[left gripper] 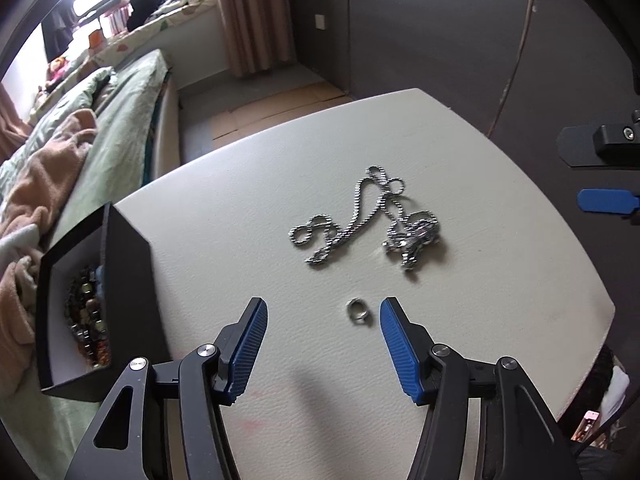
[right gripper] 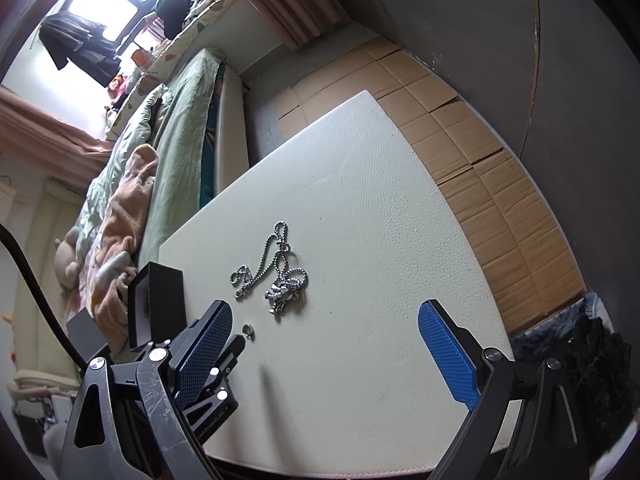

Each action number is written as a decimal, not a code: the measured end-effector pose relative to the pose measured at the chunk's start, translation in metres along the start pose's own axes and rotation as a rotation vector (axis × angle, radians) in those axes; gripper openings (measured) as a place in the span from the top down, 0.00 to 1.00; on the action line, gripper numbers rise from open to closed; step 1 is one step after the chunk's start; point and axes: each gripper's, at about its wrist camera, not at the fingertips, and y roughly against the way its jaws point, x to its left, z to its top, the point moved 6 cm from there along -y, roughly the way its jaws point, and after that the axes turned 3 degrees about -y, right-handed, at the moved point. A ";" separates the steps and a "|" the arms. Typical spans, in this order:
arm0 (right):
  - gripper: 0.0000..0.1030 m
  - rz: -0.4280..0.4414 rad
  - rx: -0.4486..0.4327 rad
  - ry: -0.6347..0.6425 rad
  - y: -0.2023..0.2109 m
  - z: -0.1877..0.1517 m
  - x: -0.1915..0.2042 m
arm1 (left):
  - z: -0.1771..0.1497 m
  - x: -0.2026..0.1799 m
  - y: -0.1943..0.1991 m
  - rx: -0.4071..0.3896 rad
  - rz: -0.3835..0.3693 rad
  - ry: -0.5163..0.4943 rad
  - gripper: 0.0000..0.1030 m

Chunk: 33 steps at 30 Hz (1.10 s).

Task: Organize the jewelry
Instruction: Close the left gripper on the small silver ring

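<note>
Blue ribbed pads line both fingers of the left tongs [left gripper: 323, 312], which stand spread above the desk [left gripper: 500, 280], nothing pinched between them. A small silver ring [left gripper: 359, 312] lies flat on the desk near the tips, close to the right-hand finger [left gripper: 400, 350] and clear of both pads. No earlier view is available to confirm any jaw movement.

Right tongs [right gripper: 326, 322]: spread wide, nothing between the pads, hanging over the near part of the desk. In the right wrist view the left tongs show at lower left, tips pointing at the ring [right gripper: 249, 330].

Beyond the ring, mid-desk, lies a silver bead chain necklace [left gripper: 360, 216] in loose loops, with a bunched silver pendant [left gripper: 412, 242] at its right end. Ring and necklace are apart.

At the desk's left edge stands an open black box [left gripper: 128, 272] with a pale lining; dark and amber beaded strands [left gripper: 86, 316] lie inside it.

Desk surface: off-white, leather-textured. Left of it, a bed [left gripper: 120, 120] with green bedding and a peach blanket [left gripper: 44, 184]. Flattened cardboard [right gripper: 480, 152] covers the floor beyond the desk.
</note>
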 end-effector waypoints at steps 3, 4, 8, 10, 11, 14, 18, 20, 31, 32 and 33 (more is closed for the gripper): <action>0.08 -0.003 -0.004 0.009 0.000 0.001 0.001 | 0.001 -0.005 -0.005 0.002 -0.038 0.002 0.56; 0.08 -0.005 -0.007 0.011 0.001 0.002 0.001 | 0.001 -0.006 -0.007 0.006 -0.049 0.003 0.58; 0.08 -0.014 -0.030 0.016 0.005 0.003 0.000 | 0.000 -0.009 -0.014 0.017 -0.072 0.006 0.72; 0.08 -0.017 -0.040 0.021 0.008 0.004 0.000 | 0.000 -0.011 -0.013 0.009 -0.071 -0.003 0.75; 0.08 -0.020 -0.043 0.026 0.008 0.004 0.001 | 0.000 -0.012 -0.014 0.010 -0.060 -0.010 0.80; 0.08 -0.021 -0.059 0.030 0.010 0.005 0.003 | 0.000 -0.014 -0.013 0.020 -0.071 -0.011 0.87; 0.10 -0.007 -0.056 0.037 0.004 0.006 0.009 | 0.005 -0.003 -0.005 0.004 -0.073 0.032 0.87; 0.13 -0.009 -0.037 0.052 -0.003 0.004 0.014 | 0.008 0.004 0.002 -0.016 -0.074 0.046 0.87; 0.40 0.089 0.091 -0.009 -0.048 -0.017 0.036 | 0.022 0.053 0.032 -0.089 -0.067 0.154 0.87; 0.40 0.098 0.104 -0.014 -0.053 -0.019 0.038 | 0.022 0.057 0.034 -0.093 -0.067 0.163 0.87; 0.41 0.105 0.120 -0.019 -0.059 -0.022 0.041 | 0.023 0.061 0.036 -0.099 -0.069 0.175 0.87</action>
